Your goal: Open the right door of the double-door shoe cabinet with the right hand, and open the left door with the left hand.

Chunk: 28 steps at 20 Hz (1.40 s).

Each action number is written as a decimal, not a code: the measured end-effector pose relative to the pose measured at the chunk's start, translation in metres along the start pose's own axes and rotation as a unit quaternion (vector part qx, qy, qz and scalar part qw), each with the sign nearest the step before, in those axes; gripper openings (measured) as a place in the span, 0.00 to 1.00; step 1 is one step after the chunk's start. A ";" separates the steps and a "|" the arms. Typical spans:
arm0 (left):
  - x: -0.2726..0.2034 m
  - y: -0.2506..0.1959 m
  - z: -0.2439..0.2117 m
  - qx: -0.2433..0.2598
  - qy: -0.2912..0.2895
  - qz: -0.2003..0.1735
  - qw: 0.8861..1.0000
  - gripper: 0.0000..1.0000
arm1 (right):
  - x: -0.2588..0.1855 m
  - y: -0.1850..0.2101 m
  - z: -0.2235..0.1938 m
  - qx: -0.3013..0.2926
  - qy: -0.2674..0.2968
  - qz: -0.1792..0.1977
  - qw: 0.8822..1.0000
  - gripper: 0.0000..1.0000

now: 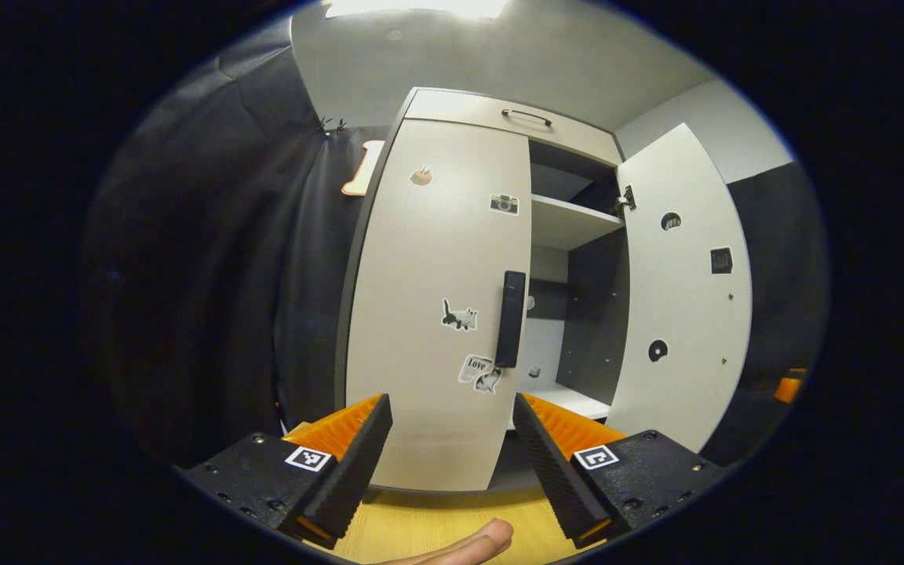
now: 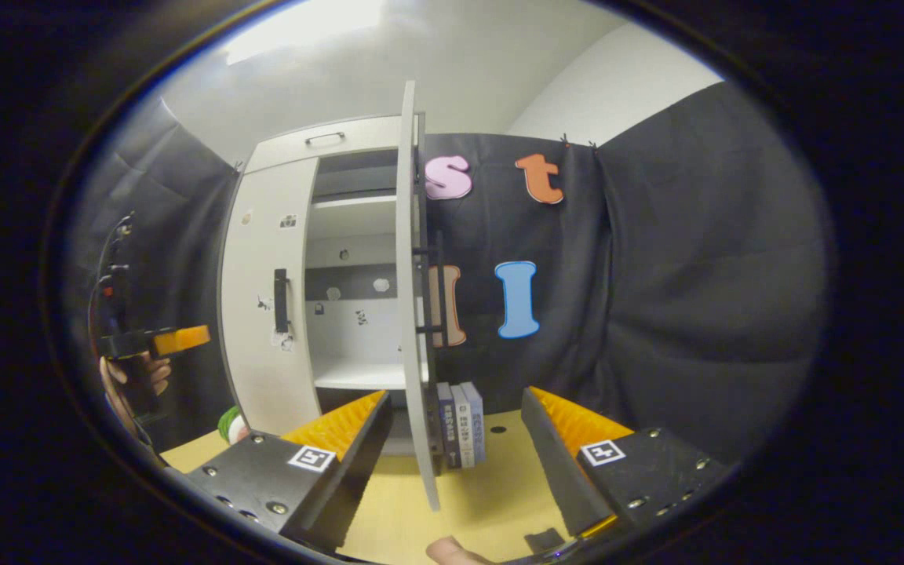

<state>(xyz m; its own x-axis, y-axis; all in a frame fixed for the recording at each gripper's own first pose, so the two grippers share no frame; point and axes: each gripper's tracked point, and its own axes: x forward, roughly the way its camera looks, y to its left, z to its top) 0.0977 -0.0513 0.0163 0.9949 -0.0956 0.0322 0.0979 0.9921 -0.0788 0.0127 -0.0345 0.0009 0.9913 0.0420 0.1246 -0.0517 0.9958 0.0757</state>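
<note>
You have one shoe cabinet with two doors — one left door and one right door. It carries one top drawer, and each door bears one dark handle. Three books stand together on one wooden table — and two grippers, the left gripper and the right gripper, complete the count.
</note>
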 end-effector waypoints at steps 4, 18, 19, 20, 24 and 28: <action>0.058 -0.021 0.008 0.022 0.008 -0.008 1.000 0.96 | -0.034 0.017 -0.024 0.014 -0.003 0.010 1.000 0.98; 0.193 -0.060 0.015 0.091 0.031 0.056 0.994 0.96 | -0.091 0.068 -0.071 0.019 -0.026 0.020 0.999 0.98; 0.196 -0.055 0.010 0.091 0.044 0.068 0.993 0.93 | -0.091 0.068 -0.072 0.016 -0.027 0.020 0.999 0.98; 0.195 -0.057 0.016 0.091 0.033 0.069 0.993 0.91 | -0.091 0.069 -0.074 0.013 -0.026 0.021 0.999 0.99; 0.195 -0.065 0.010 0.060 0.055 0.071 0.994 0.79 | -0.092 0.067 -0.075 0.004 -0.021 0.014 1.000 0.98; 0.195 -0.064 0.010 0.058 0.067 0.059 0.994 0.56 | -0.093 0.069 -0.072 0.009 -0.028 0.020 0.999 0.99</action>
<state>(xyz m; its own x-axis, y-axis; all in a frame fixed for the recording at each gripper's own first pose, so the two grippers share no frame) 0.2853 -0.1324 0.0376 0.9944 0.0201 -0.1040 -0.0160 0.9990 0.0409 -0.0744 0.0359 -0.0766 0.9800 0.0772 0.1835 -0.0945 0.9917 0.0874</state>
